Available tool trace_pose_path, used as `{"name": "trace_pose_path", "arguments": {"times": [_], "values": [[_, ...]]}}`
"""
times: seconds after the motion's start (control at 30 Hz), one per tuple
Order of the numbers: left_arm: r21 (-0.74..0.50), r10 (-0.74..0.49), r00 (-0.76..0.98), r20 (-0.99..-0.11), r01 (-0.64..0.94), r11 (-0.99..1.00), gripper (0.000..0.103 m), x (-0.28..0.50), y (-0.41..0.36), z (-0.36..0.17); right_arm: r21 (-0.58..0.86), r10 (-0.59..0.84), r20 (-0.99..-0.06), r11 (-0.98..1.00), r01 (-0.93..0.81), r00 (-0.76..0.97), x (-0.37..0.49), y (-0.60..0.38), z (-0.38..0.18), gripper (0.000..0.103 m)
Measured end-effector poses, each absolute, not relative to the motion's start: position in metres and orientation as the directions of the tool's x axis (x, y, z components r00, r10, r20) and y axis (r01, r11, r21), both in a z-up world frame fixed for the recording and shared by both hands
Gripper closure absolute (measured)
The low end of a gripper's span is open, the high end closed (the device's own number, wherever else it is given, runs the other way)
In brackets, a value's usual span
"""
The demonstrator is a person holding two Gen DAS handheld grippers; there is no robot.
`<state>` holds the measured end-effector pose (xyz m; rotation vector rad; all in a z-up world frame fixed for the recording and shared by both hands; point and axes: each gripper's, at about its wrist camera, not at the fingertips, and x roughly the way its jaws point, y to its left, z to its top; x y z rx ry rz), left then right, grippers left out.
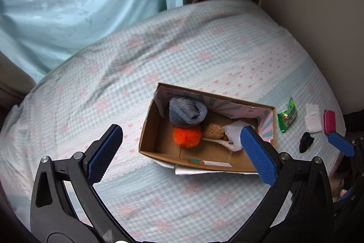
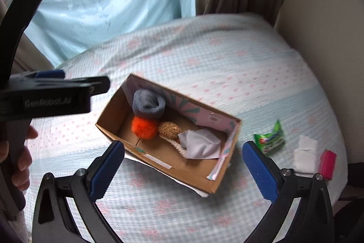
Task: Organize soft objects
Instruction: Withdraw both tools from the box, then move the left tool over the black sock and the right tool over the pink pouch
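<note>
A cardboard box [image 1: 152,129] [image 2: 113,113] lies on the bed. In it are a rolled grey sock [image 1: 187,113] [image 2: 149,104], an orange pompom [image 1: 187,136] [image 2: 145,126], a brown fuzzy piece [image 1: 213,131] [image 2: 169,129] and a white cloth [image 1: 233,129] [image 2: 201,144]. My left gripper [image 1: 182,156] is open and empty above the box's near side. My right gripper [image 2: 184,170] is open and empty above the box's near right end. A small black soft item [image 1: 306,141] lies right of the box.
A green packet [image 1: 288,116] [image 2: 270,140], white pads [image 1: 312,121] [image 2: 304,152] and a pink item [image 1: 329,121] [image 2: 327,164] lie on the bed [image 1: 159,56] right of the box. Curtains hang behind. The left gripper's body [image 2: 52,95] crosses the right wrist view's left side.
</note>
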<state>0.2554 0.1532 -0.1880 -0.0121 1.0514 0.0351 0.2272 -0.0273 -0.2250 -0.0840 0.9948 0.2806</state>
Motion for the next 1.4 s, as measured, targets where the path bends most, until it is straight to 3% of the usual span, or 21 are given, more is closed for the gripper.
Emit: {"name": "trace_pose_path", "arguments": {"times": [0.3,0.6,0.87,1.4], "values": [[0.006,0.023,0.628,-0.778,-0.03,1.0,0.0,0.172,0.131,-0.11,0.041,0.126,-0.759,0.988,-0.147,0.639,0.158,-0.071,-0.154,0.0],[-0.03,-0.063,0.705,-0.706,0.06,0.998,0.0,0.108,0.08,-0.066,0.044,0.019,-0.694,0.999,0.017,0.719,0.084,-0.129,-0.107,0.0],[-0.041,-0.145,0.713,-0.686,0.161,0.986,0.0,0.085,0.024,-0.056,0.009,-0.123,-0.648,0.986,0.169,0.752,0.039,-0.178,-0.088,0.0],[-0.059,-0.287,0.682,-0.673,0.336,0.94,0.0,0.073,-0.053,-0.057,0.018,-0.256,-0.622,0.94,0.34,0.74,-0.003,-0.235,-0.08,0.0]]}}
